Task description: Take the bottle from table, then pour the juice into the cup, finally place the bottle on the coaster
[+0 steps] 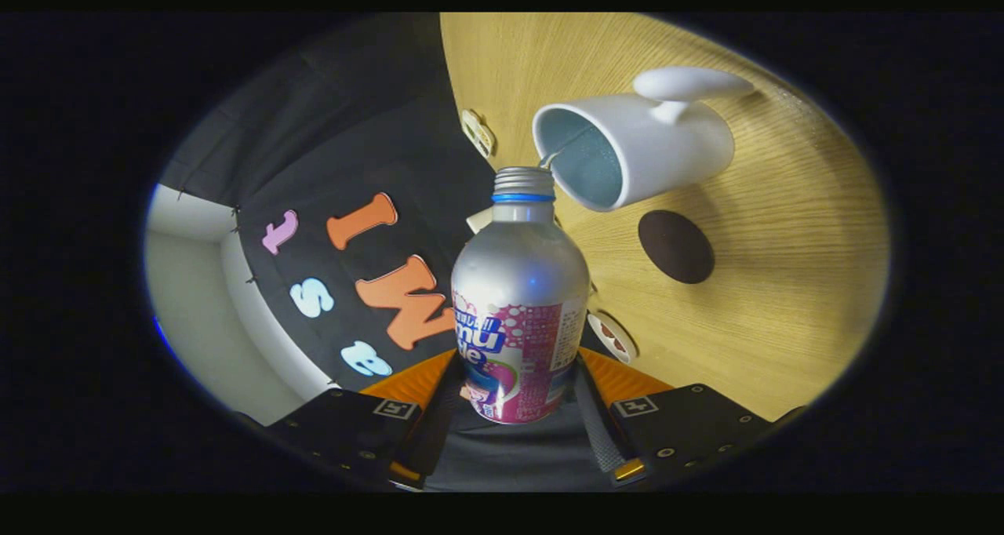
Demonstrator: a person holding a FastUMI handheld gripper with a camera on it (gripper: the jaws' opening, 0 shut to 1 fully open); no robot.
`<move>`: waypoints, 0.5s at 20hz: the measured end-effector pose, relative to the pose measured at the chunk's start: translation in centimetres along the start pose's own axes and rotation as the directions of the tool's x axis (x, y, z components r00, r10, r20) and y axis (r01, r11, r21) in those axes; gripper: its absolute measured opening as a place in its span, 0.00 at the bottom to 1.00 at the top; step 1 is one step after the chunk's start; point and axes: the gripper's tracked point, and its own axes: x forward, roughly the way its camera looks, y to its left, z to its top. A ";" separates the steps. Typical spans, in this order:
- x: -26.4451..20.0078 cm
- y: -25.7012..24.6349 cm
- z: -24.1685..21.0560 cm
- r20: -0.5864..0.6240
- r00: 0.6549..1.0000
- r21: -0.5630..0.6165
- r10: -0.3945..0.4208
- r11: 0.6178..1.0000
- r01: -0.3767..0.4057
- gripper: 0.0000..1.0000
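My gripper (519,409) is shut on a silver metal bottle (519,284) with a pink and blue label, one finger on each side of its lower body. The whole view is rolled over, so the wooden table (784,284) stands nearly on edge. The bottle's uncapped threaded mouth (524,180) sits right at the rim of a white mug (635,147) with a pale blue inside and a white handle. A thin stream runs from the mouth over the mug's rim. A dark brown round coaster (675,246) lies on the table just beside the mug.
Small white tags (478,132) sit along the table's edge, another (612,337) close behind the bottle. The black cloth wall (353,151) hangs past that edge, with a white wall (204,300) further off.
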 end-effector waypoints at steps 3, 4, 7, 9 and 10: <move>0.0 0.4 -0.1 0.000 1.000 0.019 0.008 1.000 -0.008 0.76; 0.0 0.4 0.0 0.000 1.000 0.023 0.007 1.000 -0.007 0.75; 0.1 0.5 -0.2 -0.001 1.000 0.032 0.004 0.999 -0.004 0.75; 0.1 0.6 -0.2 -0.001 1.000 0.041 0.008 0.999 -0.008 0.75; -0.1 0.4 -0.2 -0.002 1.000 0.043 0.008 0.999 -0.008 0.75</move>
